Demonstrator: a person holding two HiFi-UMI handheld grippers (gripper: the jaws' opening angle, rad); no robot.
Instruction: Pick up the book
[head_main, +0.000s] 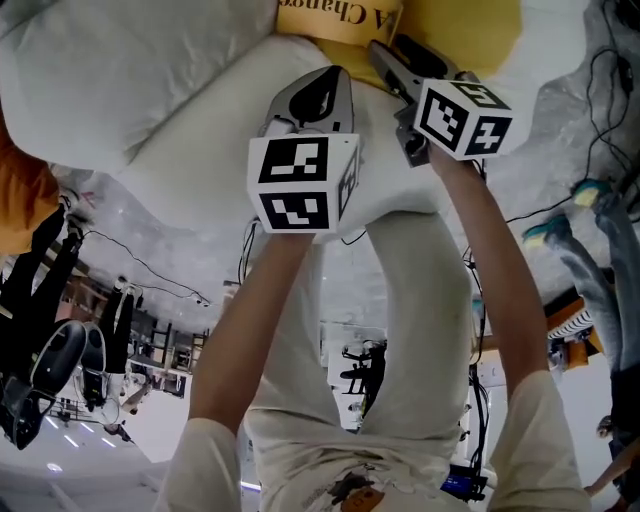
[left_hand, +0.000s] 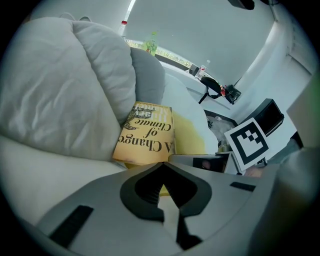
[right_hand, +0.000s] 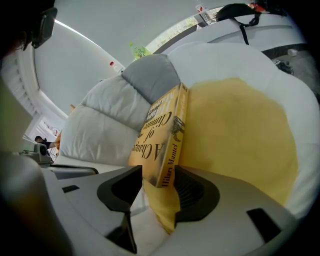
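Note:
The yellow book stands on edge between a white pillow and a yellow cushion. In the right gripper view the book shows its spine, and its lower corner sits between the jaws of my right gripper. The jaws are open on either side of it. My left gripper hangs just short of the book's front cover, its jaw tips meeting with nothing between them. In the head view the left gripper and the right gripper both point at the book.
A grey pillow lies behind the book, beside the big white pillow. The yellow cushion fills the book's right side. My own pale trouser legs are below. Another person's legs and cables are at the right.

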